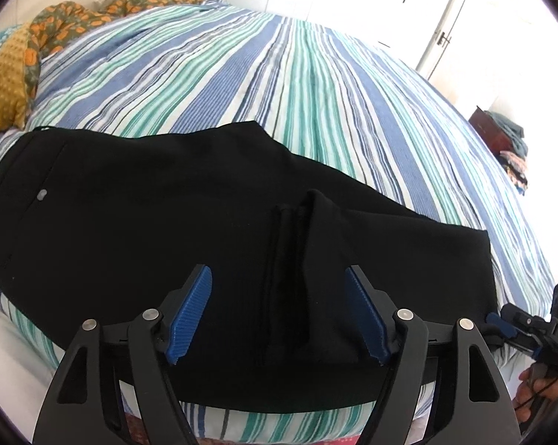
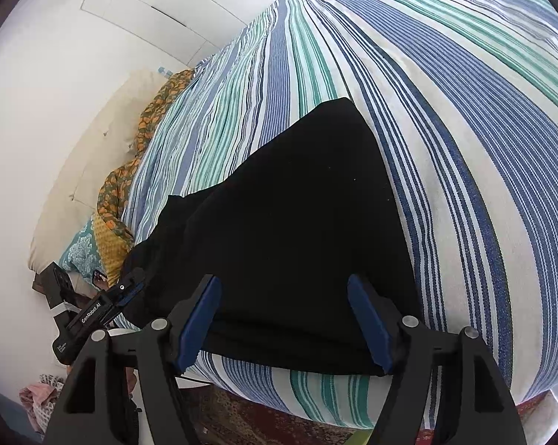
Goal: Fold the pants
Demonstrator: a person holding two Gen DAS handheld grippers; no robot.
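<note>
The black pants (image 1: 138, 204) lie spread along the near edge of the bed (image 1: 316, 85), already doubled over, with the waist end and a small pale button (image 1: 40, 195) toward the left of the left wrist view. A raised pleat of bunched cloth (image 1: 297, 259) stands up between the blue ribbed pads of the left gripper (image 1: 279, 311), whose jaws are wide apart and hold nothing; the pads do not touch the pleat. In the right wrist view the right gripper (image 2: 284, 322) also has its jaws spread wide, astride the near hem of the pants with no cloth pinched.

The fabric looks like a smooth, matte woven cloth, light and limp; it should drape, sag and slide on itself when lifted, so a pinch at one point would probably let the rest trail. The likeliest hold is on both outer corners of one end, through all layers, keeping the edge taut between the two grippers.

The bedspread is a slightly crinkled cotton in blue, teal and white stripes, giving some friction. Beyond it lie a crumpled orange-flowered cloth (image 1: 78, 15) and a mustard waffle-textured pillow (image 1: 4, 85), well apart from the pants
</note>
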